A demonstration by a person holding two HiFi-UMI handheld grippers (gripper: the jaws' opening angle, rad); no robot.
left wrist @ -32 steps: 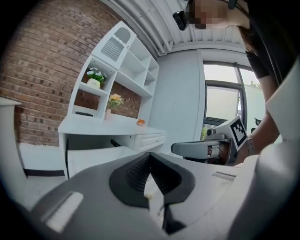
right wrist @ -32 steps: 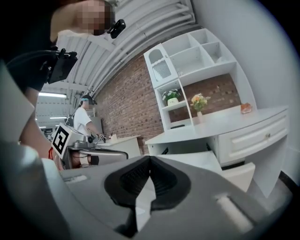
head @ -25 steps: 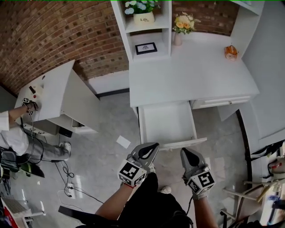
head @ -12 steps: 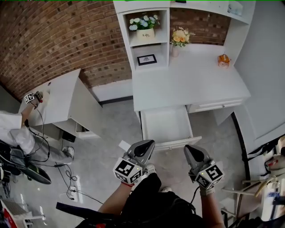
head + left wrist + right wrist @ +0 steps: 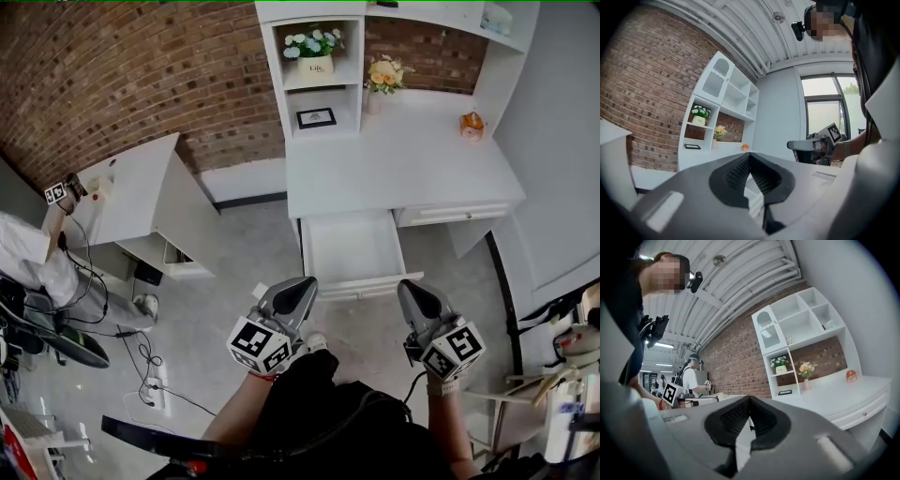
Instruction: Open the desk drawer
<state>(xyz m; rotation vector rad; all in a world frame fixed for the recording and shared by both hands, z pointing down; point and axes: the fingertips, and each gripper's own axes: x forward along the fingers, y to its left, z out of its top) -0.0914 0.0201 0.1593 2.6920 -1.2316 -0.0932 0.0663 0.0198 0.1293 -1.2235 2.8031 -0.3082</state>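
Head view: my left gripper [image 5: 298, 292] and right gripper [image 5: 413, 296] sit near the front corners of the desk drawer [image 5: 352, 246] — both with jaws pressed together, nothing between them. The drawer stands pulled out from the desk [image 5: 403, 169] — grey floor [image 5: 251, 255] runs along its left side.

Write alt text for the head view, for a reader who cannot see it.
Seen from above, the drawer of a white desk stands pulled open and looks empty. A person holds the left gripper and right gripper short of its front, fingers shut on nothing. Flowers and a small frame sit on the desk's shelves before a brick wall.
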